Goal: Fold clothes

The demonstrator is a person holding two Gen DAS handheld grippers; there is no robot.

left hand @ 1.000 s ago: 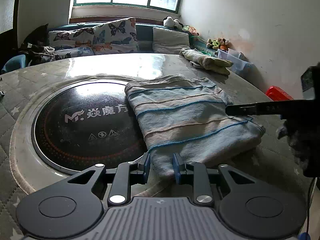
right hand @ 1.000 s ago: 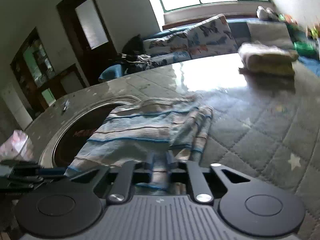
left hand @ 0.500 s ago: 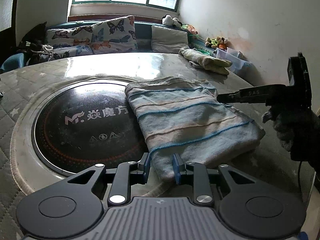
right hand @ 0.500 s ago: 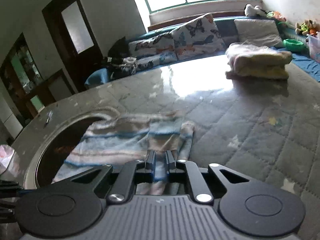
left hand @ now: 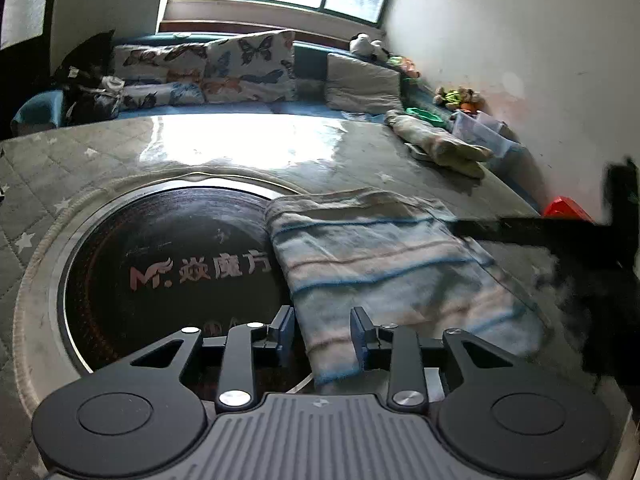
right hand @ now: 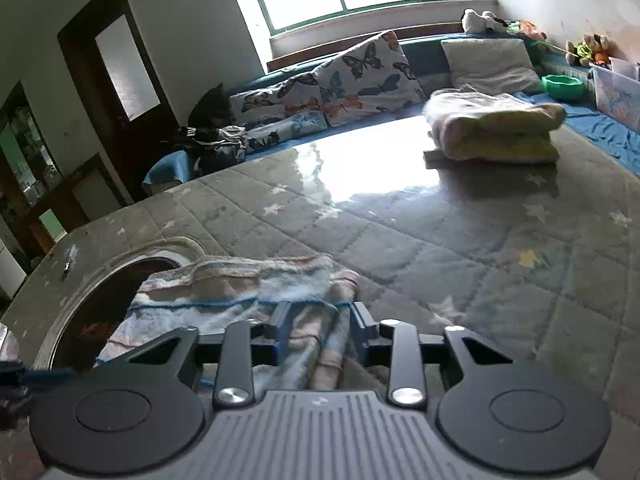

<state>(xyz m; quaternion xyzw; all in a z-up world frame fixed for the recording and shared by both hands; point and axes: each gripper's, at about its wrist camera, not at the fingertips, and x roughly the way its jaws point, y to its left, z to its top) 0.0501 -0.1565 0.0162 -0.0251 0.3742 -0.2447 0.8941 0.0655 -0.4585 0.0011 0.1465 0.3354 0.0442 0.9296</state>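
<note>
- The striped garment point(left hand: 384, 276) is being seen folded into a thick rectangle at the centre and lower right of the left wrist frame, lying on the quilted surface point(left hand: 80, 160) and partly overlapping the dark round inset point(left hand: 168, 272).
- The left hand-held gripper point(left hand: 322, 330) is being opened; the garment's near corner is lying between its fingers, and no pressing of the pads on the cloth is being shown.
- The right hand-held gripper point(right hand: 316, 326) is also being opened, in the lower centre of its frame, with the bunched edge of the garment point(right hand: 240, 300) lying between its fingers, apparently loose.
- The cloth is being judged soft, light and limp: it is likely being draped and sagged wherever it is lifted, and layers may be shed.
- A grip is best being taken at the stacked corners of the near edge, all layers pinched together.
- A second folded bundle point(right hand: 492, 128) is being left well apart, at the upper right.
</note>
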